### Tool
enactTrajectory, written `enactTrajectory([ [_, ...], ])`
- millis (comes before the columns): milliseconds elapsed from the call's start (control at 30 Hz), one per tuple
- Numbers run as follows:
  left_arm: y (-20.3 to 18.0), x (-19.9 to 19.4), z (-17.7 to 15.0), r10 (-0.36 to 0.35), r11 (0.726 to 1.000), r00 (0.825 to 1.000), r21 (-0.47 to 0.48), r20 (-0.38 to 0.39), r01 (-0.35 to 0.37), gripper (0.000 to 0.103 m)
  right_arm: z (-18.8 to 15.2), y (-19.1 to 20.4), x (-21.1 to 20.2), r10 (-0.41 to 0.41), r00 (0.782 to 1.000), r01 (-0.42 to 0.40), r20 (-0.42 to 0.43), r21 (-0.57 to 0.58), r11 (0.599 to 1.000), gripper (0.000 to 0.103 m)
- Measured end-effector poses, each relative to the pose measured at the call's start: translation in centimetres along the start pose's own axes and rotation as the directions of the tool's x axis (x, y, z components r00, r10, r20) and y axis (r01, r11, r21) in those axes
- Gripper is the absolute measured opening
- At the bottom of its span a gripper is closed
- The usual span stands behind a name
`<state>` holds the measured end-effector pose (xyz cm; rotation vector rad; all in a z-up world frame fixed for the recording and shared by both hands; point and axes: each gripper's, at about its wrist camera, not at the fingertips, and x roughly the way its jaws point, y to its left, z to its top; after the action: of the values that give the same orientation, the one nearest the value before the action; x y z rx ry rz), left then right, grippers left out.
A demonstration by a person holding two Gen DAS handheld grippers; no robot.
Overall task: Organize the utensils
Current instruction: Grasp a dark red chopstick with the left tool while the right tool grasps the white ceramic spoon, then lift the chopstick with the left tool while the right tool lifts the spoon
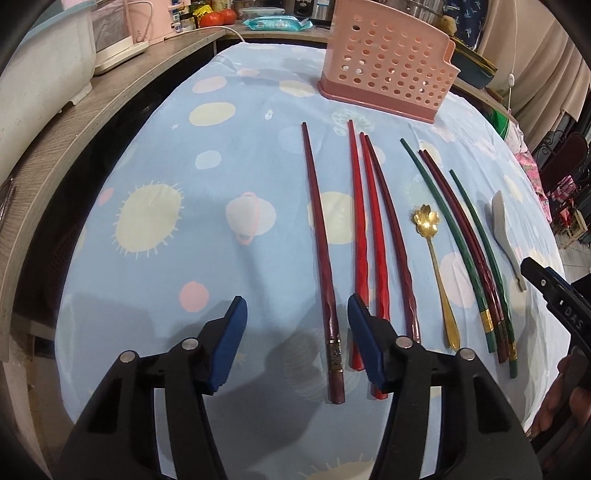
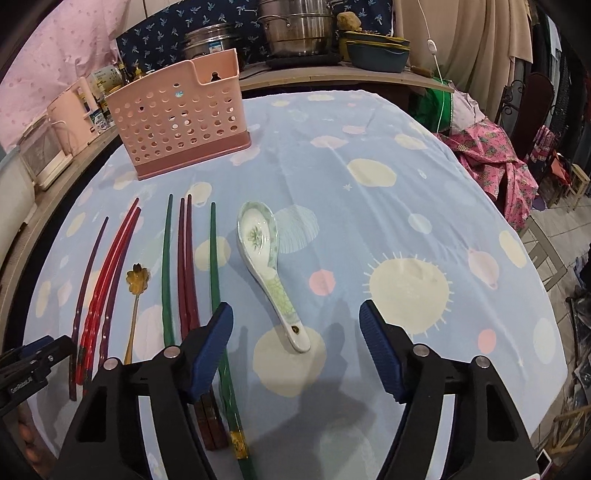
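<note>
A pink perforated utensil holder (image 1: 384,70) (image 2: 177,114) stands at the far side of the blue patterned tablecloth (image 1: 207,221). Several chopsticks lie in a row before it: a dark red chopstick (image 1: 320,240), a red pair (image 1: 364,229), green ones (image 1: 443,229) and a maroon pair (image 2: 186,266). A gold flower spoon (image 1: 433,254) lies among them. A ceramic spoon (image 2: 262,251) lies to their right. My left gripper (image 1: 298,299) is open, and the dark red chopstick's thick end lies between its fingers, untouched. My right gripper (image 2: 295,306) is open around the ceramic spoon's handle.
A wooden counter (image 1: 110,96) with white appliances runs along the left. Steel pots (image 2: 295,29) and a blue dish (image 2: 376,51) stand behind the table. A pink patterned cloth (image 2: 495,158) and a dark chair (image 2: 532,107) are at the right edge.
</note>
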<state>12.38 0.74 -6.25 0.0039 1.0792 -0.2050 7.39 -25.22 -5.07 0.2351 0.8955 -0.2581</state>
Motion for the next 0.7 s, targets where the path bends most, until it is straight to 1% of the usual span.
enactTrajectory([
  [33,0.0,0.2,0.0,-0.002,1.0,1.0,-0.002,-0.004,0.002,0.054,0.1,0.0,0.4,0.003,1.0,-0.003,-0.005,0.0,1.0,0.059],
  [100,-0.1,0.6,0.0,0.005,1.0,1.0,0.002,-0.009,-0.005,0.054,0.1,-0.1,1.2,0.008,1.0,-0.008,-0.024,0.005,1.0,0.044],
  [167,-0.3,0.6,-0.1,0.012,1.0,1.0,0.013,-0.004,-0.012,0.054,-0.1,-0.3,1.9,0.027,0.999,-0.026,-0.046,0.018,1.0,0.035],
  [267,-0.4,0.6,-0.3,0.015,1.0,1.0,0.02,-0.001,-0.015,0.053,-0.5,-0.1,2.0,0.023,0.999,-0.023,-0.041,0.01,1.0,0.03],
  [300,-0.4,0.5,-0.4,0.018,1.0,1.0,0.022,0.001,-0.018,0.047,-0.7,0.0,2.0,0.024,0.999,-0.024,-0.039,0.005,1.0,0.025],
  [333,-0.4,0.4,-0.5,0.019,1.0,1.0,0.024,0.002,-0.019,0.043,-0.8,0.1,1.9,0.025,0.999,-0.025,-0.039,0.001,1.0,0.023],
  [367,-0.4,0.3,-0.7,0.015,1.0,1.0,0.023,0.003,-0.015,0.036,-1.0,0.1,1.8,0.029,0.999,-0.029,-0.039,0.0,1.0,0.018],
  [400,-0.3,0.2,-0.9,0.005,1.0,1.0,0.024,0.002,-0.005,0.027,-1.1,0.2,1.7,0.032,0.999,-0.032,-0.039,-0.002,0.999,0.016],
  [433,-0.3,0.1,-1.0,-0.005,1.0,1.0,0.024,0.0,0.005,0.023,-1.3,0.2,1.6,0.035,0.999,-0.035,-0.039,-0.004,0.999,0.016],
  [500,-0.4,-0.1,-1.4,-0.029,0.999,1.0,0.026,-0.003,0.029,0.01,-1.6,0.4,1.2,0.043,0.998,-0.043,-0.04,-0.008,0.999,0.013],
  [533,-0.4,-0.2,-1.6,-0.035,0.999,0.999,0.028,-0.004,0.035,0.008,-1.8,0.5,1.1,0.047,0.998,-0.047,-0.041,-0.011,0.999,0.013],
  [700,-0.4,-1.1,-2.4,-0.052,0.998,0.999,0.027,0.002,0.052,0.007,-2.6,0.6,-0.3,0.068,0.997,-0.069,-0.038,-0.016,0.998,0.01],
])
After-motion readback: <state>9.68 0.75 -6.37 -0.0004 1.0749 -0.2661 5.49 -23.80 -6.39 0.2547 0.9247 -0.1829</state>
